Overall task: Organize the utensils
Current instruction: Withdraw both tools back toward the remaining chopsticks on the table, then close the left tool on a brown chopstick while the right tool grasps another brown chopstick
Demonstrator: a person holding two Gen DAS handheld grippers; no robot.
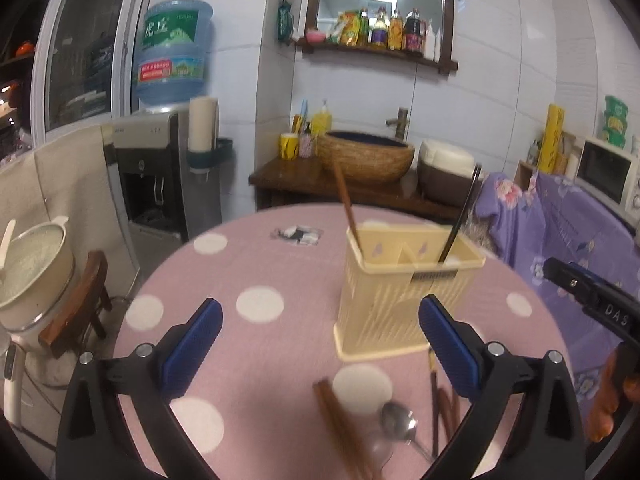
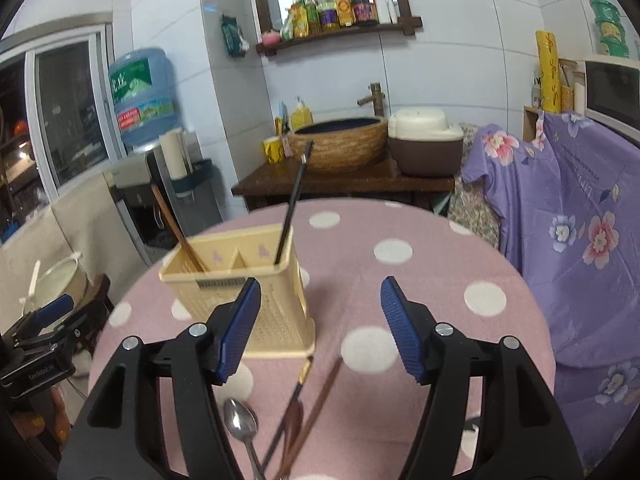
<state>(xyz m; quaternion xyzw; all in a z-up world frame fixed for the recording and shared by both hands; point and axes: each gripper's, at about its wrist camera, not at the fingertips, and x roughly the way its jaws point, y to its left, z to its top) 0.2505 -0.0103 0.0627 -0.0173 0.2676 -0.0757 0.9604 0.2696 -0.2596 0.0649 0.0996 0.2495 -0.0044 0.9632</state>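
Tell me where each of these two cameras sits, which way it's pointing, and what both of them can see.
Left wrist view: on the left gripper, open, facing across the polka-dot table at the yellow utensil holder; the right gripper shows at the right edge.
Right wrist view: on the right gripper, open, facing the same holder; the left gripper shows at the left edge.
Shared: holder, spoon, loose chopsticks, basin.
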